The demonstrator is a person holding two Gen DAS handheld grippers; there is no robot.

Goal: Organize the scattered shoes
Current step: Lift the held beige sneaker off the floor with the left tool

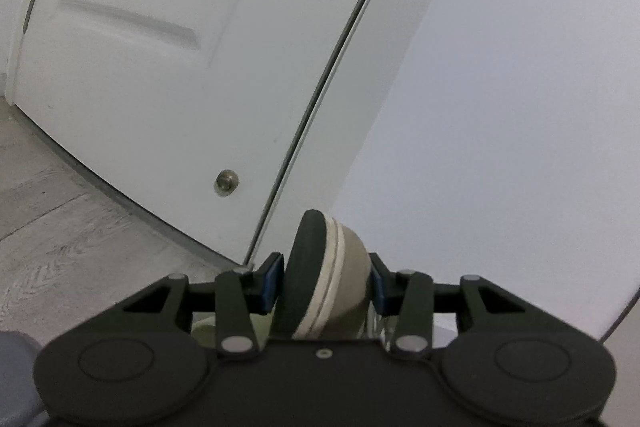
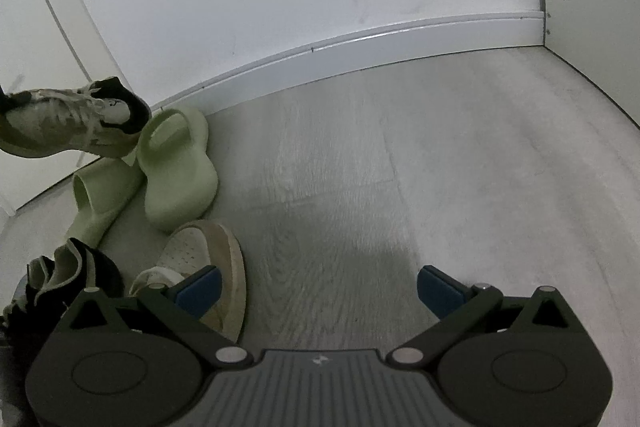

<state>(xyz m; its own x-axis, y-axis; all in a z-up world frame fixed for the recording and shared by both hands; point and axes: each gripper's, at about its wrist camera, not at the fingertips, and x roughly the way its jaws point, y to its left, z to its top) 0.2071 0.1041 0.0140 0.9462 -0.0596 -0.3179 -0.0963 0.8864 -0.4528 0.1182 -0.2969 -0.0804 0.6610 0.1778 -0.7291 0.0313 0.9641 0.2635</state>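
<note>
Left wrist view: your left gripper [image 1: 326, 281] is pinching a tan sneaker [image 1: 328, 275] between its pads, sole turned to the left pad, long axis running forward past the fingertips. You're mid-carry; next it likely needs a spot to set down.

Right wrist view: your right gripper [image 2: 318, 291] is spread and empty; green slides [image 2: 176, 167] lie left of its jaws.

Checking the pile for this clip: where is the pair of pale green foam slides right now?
In the right wrist view, the pale green foam slides lie on the grey floor at the left, near the white baseboard, below the lifted beige sneaker and above the tan-and-white sneaker.
</note>
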